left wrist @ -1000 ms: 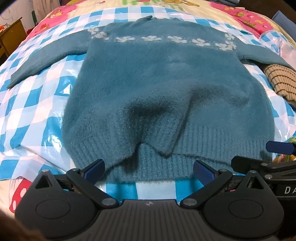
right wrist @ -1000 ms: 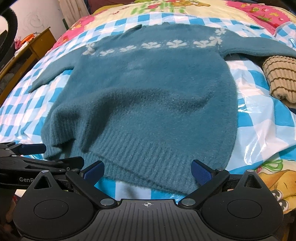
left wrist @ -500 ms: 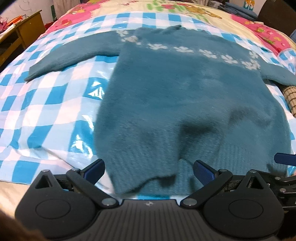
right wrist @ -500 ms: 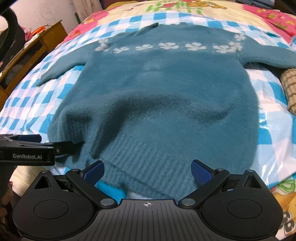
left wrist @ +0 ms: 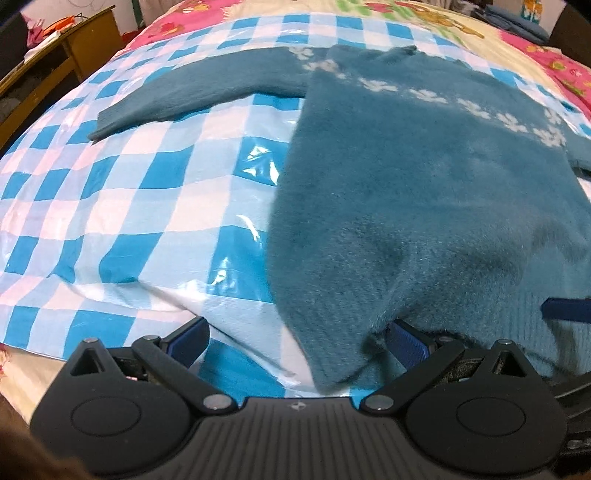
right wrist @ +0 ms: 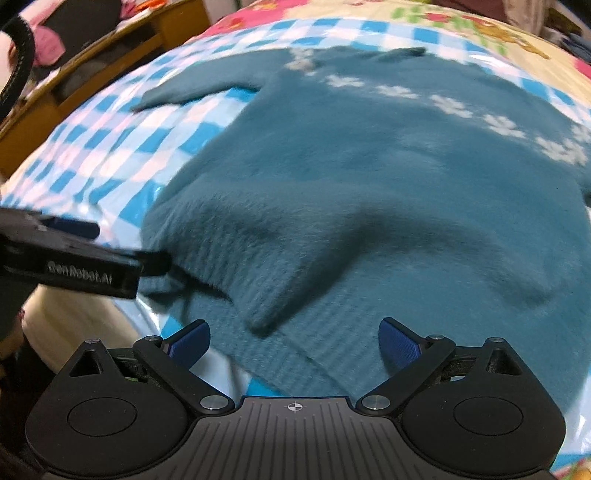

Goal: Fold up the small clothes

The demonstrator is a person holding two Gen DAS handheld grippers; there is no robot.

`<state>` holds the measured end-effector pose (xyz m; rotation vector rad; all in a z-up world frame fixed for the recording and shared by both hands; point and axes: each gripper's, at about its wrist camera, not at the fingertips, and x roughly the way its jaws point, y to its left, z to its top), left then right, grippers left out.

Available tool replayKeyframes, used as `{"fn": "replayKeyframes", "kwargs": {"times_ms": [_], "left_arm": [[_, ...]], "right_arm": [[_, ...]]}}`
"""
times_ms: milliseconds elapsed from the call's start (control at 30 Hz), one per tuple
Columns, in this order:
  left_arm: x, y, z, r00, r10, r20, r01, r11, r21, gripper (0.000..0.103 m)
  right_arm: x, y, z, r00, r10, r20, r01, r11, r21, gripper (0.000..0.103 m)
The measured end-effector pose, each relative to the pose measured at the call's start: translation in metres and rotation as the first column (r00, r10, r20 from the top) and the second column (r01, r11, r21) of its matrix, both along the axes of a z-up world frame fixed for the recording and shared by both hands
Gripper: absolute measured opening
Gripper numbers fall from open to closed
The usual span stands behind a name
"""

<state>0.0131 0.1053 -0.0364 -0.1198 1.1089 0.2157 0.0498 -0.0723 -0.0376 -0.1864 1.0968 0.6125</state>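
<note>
A fuzzy teal sweater [left wrist: 424, 177] with a band of white flowers lies spread on a blue-and-white checked plastic sheet [left wrist: 129, 192]. Its left sleeve [left wrist: 207, 88] stretches out to the left. My left gripper [left wrist: 295, 338] is open, with the sweater's lower left hem corner lying between its fingers. My right gripper [right wrist: 293, 338] is open over the ribbed hem [right wrist: 332, 332], which is rumpled into a raised fold. The left gripper also shows at the left edge of the right wrist view [right wrist: 74, 254], at the hem's left corner.
The sheet covers a bed with a colourful cartoon quilt [left wrist: 424, 22]. A wooden desk [left wrist: 62, 55] stands to the left of the bed. The right gripper's blue fingertip [left wrist: 565, 310] shows at the right edge of the left wrist view.
Both grippers have moved left along the hem. The left one now sits at the sweater's lower left corner. The tan striped garment at the right has left view. Both stay open.
</note>
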Motion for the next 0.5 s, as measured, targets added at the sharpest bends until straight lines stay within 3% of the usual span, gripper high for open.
{"fn": "replayKeyframes", "kwargs": {"times_ms": [67, 167, 433, 500], "left_arm": [[-0.003, 0.003, 0.0, 1.0, 0.0, -0.001, 0.0, 1.0, -0.008, 0.103], [-0.006, 0.006, -0.002, 1.0, -0.002, -0.008, 0.002, 1.0, -0.018, 0.103], [-0.011, 0.01, 0.0, 1.0, 0.005, 0.004, -0.004, 0.999, -0.045, 0.103], [-0.01, 0.011, 0.002, 1.0, 0.0, 0.012, 0.0, 0.999, -0.044, 0.103]], "right_arm": [[0.0, 0.002, -0.006, 1.0, 0.011, 0.008, -0.011, 0.999, -0.036, 0.091], [0.001, -0.001, -0.011, 1.0, 0.008, 0.029, -0.006, 0.998, -0.062, 0.077], [0.017, -0.022, -0.004, 0.997, -0.078, 0.005, 0.078, 0.997, -0.015, 0.013], [0.016, -0.031, 0.0, 0.996, -0.083, -0.012, 0.083, 0.997, 0.001, 0.011]]}}
